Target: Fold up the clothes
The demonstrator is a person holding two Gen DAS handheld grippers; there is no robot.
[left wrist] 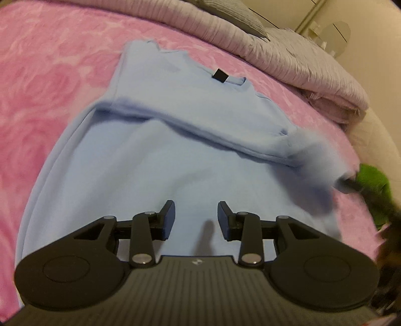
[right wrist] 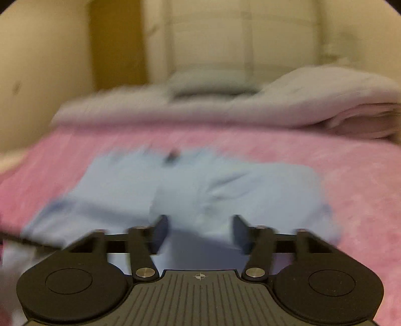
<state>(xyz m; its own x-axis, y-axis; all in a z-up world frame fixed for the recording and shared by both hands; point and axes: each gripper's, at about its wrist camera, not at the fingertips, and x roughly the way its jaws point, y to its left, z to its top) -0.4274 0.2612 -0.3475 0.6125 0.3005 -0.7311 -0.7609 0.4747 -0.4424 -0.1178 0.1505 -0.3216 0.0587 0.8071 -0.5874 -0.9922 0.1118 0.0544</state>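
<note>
A light blue long-sleeved top (left wrist: pixel 155 140) lies flat on the pink bedspread (left wrist: pixel 50 75), collar with a black tag (left wrist: pixel 220 75) at the far end. One sleeve (left wrist: pixel 200 123) is folded across the chest. My left gripper (left wrist: pixel 196 208) is open and empty, hovering over the top's lower body. In the blurred right wrist view the same top (right wrist: pixel 225 185) spreads ahead. My right gripper (right wrist: pixel 200 223) is open and empty just above its near part. A blurred dark and green shape (left wrist: pixel 373 188) at the right edge of the left wrist view sits beside the top's right edge.
A folded lilac-grey duvet (left wrist: pixel 275 50) and a grey pillow (left wrist: pixel 233 12) lie along the far side of the bed; both show in the right wrist view (right wrist: pixel 225 107). A cream wall (right wrist: pixel 45 75) and wardrobe stand behind. Pink bedspread (right wrist: pixel 363 175) surrounds the top.
</note>
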